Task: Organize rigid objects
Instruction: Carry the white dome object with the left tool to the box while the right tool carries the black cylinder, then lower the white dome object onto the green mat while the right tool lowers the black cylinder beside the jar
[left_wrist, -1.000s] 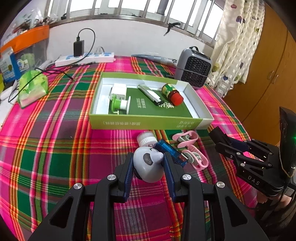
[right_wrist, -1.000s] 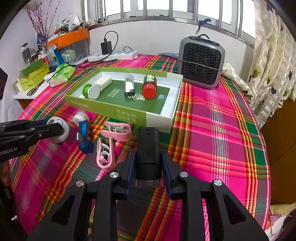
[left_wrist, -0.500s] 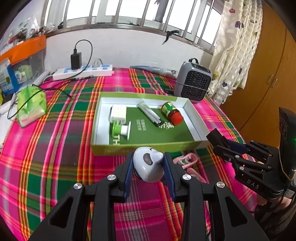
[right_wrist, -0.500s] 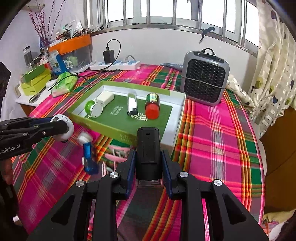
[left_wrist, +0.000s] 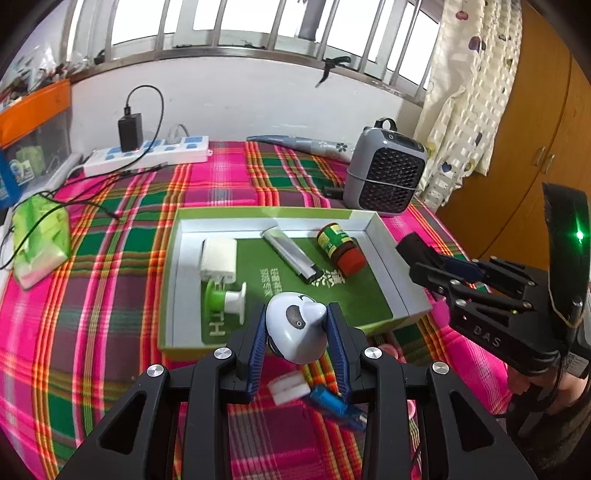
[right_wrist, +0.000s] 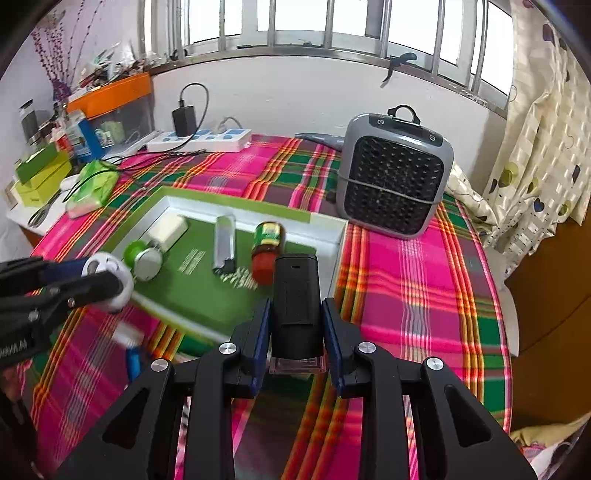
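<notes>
You hold two loads over the plaid tablecloth (left_wrist: 110, 302). Left gripper (left_wrist: 297, 332) is clamped on the panda figure (left_wrist: 295, 328), pads pressing both flanks; right gripper (right_wrist: 295, 332) is clamped on the black bottle (right_wrist: 297, 295), pads on both side faces. Target is the green tray (left_wrist: 177, 280), which already holds the white adapter (left_wrist: 218, 260), green spool (left_wrist: 221, 301), silver lighter (left_wrist: 290, 254) and red-capped jar (left_wrist: 340, 247). In the left wrist view the panda hangs at the tray's 6 o'clock wall; in the right wrist view the bottle sits near the tray's 4 o'clock corner, just beside the jar. Judgement: you are mid-carry, with both drops pending. Clear the wall fully before descending. The bare green floor at about 5 o'clock from the lighter looks the best spot for the panda. Take the bottle to open floor at the 3 o'clock side and lay it down parallel to the jar, so it cannot tip onto it. Stagger the releases so the two grippers do not crowd each other. Hard to read: the blue item (left_wrist: 332, 402) and white cap (left_wrist: 288, 387) on the cloth are partly hidden beneath the left fingers. The pink object there is mostly covered. The bottle's base is hidden between the pads. The left part of the right wrist view is motion-blurred.
</notes>
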